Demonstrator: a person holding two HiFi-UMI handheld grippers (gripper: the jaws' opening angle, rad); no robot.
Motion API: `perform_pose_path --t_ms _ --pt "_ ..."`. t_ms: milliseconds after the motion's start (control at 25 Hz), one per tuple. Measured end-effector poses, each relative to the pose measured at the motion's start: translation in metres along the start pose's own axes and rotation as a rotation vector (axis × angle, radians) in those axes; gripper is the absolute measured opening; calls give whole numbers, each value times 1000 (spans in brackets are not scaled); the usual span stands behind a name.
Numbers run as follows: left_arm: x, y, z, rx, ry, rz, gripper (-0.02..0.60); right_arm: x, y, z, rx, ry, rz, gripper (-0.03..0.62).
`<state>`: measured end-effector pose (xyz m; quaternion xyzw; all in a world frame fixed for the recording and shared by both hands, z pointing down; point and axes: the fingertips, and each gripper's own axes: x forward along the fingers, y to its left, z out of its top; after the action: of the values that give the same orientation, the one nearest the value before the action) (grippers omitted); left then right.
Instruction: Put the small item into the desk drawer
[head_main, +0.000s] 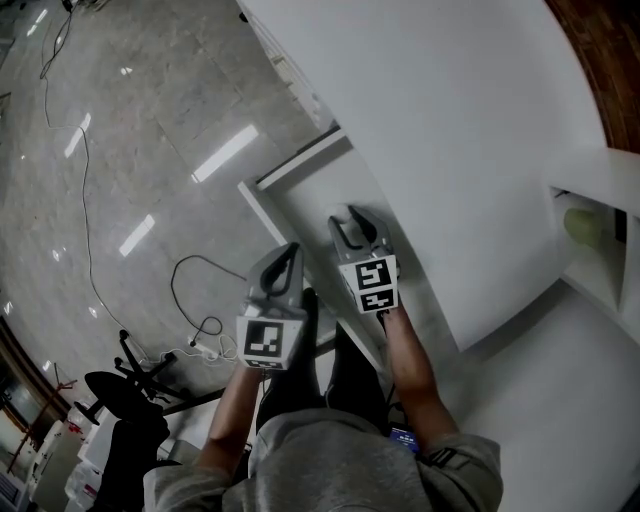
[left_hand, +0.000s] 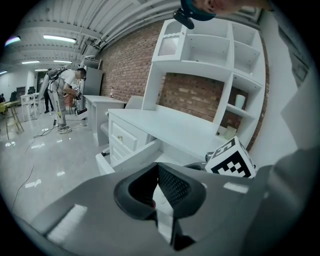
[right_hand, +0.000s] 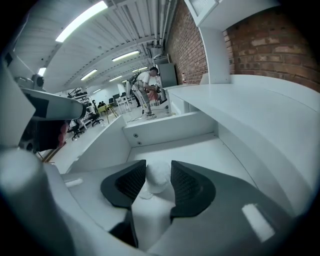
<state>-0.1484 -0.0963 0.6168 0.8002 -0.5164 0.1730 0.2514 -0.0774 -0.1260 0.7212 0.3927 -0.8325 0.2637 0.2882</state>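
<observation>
The white desk (head_main: 450, 120) has its drawer (head_main: 262, 210) pulled out. In the right gripper view, a small round white item (right_hand: 157, 177) sits between the dark ribbed pads (right_hand: 187, 185), just over the drawer floor (right_hand: 190, 150). My right gripper (right_hand: 157, 167) is shut on it, inside the drawer. In the head view the right gripper (head_main: 351, 214) reaches over the drawer beside the desk edge. My left gripper (head_main: 292, 248) hangs to its left, outside the drawer. Its tips (left_hand: 156, 167) meet with nothing between them.
White shelves (head_main: 600, 190) rise at the desk's right end, with a pale object (head_main: 585, 228) in one compartment. Closed drawers with knobs (left_hand: 120, 137) stand further along the desk. Cables (head_main: 195, 300) and a black chair (head_main: 120, 385) lie on the glossy floor. A person (left_hand: 62, 100) stands far off.
</observation>
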Motion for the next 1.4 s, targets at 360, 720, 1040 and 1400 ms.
perform_pose_path --t_ms 360,720,1040,1400 --pt "-5 -4 -1 -8 3 -13 12 -2 1 -1 8 6 -12 163" --pt "-11 -3 3 -7 -7 -9 12 -1 2 -1 -3 2 -15 164" --pt "-19 -7 12 15 -24 -17 12 -7 5 8 -36 -18 -17 172" --pt "-37 -14 37 45 -70 -23 12 -43 16 49 -53 -101 -31 183"
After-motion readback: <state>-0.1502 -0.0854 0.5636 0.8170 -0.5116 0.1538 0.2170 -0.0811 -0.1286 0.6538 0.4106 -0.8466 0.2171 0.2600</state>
